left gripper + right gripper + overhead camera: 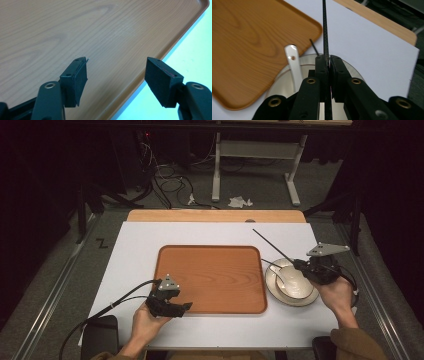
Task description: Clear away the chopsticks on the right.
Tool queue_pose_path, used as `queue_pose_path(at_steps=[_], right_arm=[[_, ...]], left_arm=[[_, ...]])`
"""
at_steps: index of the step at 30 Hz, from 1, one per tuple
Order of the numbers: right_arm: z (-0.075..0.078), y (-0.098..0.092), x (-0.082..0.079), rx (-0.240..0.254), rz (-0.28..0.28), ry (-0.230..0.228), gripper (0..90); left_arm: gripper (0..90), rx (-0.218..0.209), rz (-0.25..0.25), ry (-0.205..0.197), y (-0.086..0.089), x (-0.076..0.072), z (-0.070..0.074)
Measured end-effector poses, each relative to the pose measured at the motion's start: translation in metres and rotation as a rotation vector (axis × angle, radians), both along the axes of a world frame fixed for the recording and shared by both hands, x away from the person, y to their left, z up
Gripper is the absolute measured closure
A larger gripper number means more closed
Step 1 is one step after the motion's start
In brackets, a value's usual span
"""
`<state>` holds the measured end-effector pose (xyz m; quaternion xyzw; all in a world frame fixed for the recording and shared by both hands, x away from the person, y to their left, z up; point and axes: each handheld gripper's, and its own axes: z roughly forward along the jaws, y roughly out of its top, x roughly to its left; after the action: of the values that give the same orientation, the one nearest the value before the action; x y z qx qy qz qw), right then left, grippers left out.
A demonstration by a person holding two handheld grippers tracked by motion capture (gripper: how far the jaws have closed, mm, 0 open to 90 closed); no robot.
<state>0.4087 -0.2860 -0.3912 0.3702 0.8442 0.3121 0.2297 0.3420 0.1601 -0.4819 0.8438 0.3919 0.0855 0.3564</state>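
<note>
White table sheet [150, 240], brown wooden tray [210, 275] centre; right gripper [329, 58] clamps thin black chopstick [325, 27] over white bowl [295, 287]; left gripper [116, 75] gapes, empty, over tray edge.

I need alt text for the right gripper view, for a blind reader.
The right gripper is shut on a thin black chopstick pointing away, above a white bowl with a white spoon. A wooden tray lies at left on white paper.
</note>
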Motion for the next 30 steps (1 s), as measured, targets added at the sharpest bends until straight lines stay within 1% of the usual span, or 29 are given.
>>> queue_pose_path(at_steps=[1, 2, 3, 5, 6, 7, 8, 10, 13, 19, 21, 23, 26, 28, 30], right_arm=[[0.001, 0.004, -0.002, 0.009, 0.004, 0.009, 86.4], [0.001, 0.006, -0.003, 0.014, 0.013, 0.007, 86.4], [0.001, 0.009, -0.004, 0.009, 0.027, 0.012, 86.4], [0.0, 0.019, -0.008, 0.017, 0.049, 0.031, 86.3], [0.0, 0.022, -0.009, 0.018, 0.055, 0.031, 86.3], [0.0, 0.025, -0.01, 0.007, 0.056, 0.044, 86.3], [0.0, 0.028, -0.011, 0.008, 0.058, 0.043, 86.3], [-0.002, 0.036, -0.013, 0.009, 0.072, 0.059, 86.3], [-0.007, 0.047, -0.016, 0.004, 0.09, 0.084, 86.2], [-0.023, 0.07, -0.019, -0.029, 0.127, 0.119, 86.1], [-0.03, 0.08, -0.02, -0.062, 0.144, 0.129, 86.1], [-0.039, 0.089, -0.021, -0.098, 0.144, 0.137, 86.0], [-0.049, 0.097, -0.018, -0.126, 0.141, 0.155, 86.0], [-0.054, 0.1, -0.017, -0.13, 0.14, 0.171, 85.7], [-0.061, 0.103, -0.015, -0.12, 0.135, 0.183, 85.4]], left_arm=[[34.3, 0.0, 0.0, 0.0, 0.0, 0.0, 0.0], [34.2, -0.001, 0.0, -0.001, 0.0, 0.0, 0.0], [34.3, 0.002, -0.001, -0.006, 0.0, 0.0, 0.001], [34.3, 0.002, 0.001, -0.009, 0.0, -0.001, 0.001], [34.3, 0.002, 0.001, -0.009, 0.0, -0.001, 0.001], [34.3, 0.0, 0.003, -0.007, 0.0, -0.001, 0.001], [34.3, 0.001, 0.001, -0.008, 0.0, -0.001, 0.001], [34.3, 0.001, 0.001, -0.003, 0.0, 0.0, 0.001], [34.3, -0.004, 0.002, -0.007, 0.0, -0.001, 0.001], [34.3, -0.003, 0.002, -0.007, 0.0, -0.001, 0.001], [34.3, 0.0, 0.0, -0.005, 0.0, 0.0, 0.001], [34.3, -0.003, -0.001, -0.008, 0.0, -0.001, 0.001], [34.3, -0.002, -0.001, -0.011, 0.001, -0.001, 0.001], [34.3, -0.004, 0.0, -0.006, 0.001, -0.001, 0.001], [34.3, -0.001, 0.0, -0.004, 0.0, 0.0, 0.001]])
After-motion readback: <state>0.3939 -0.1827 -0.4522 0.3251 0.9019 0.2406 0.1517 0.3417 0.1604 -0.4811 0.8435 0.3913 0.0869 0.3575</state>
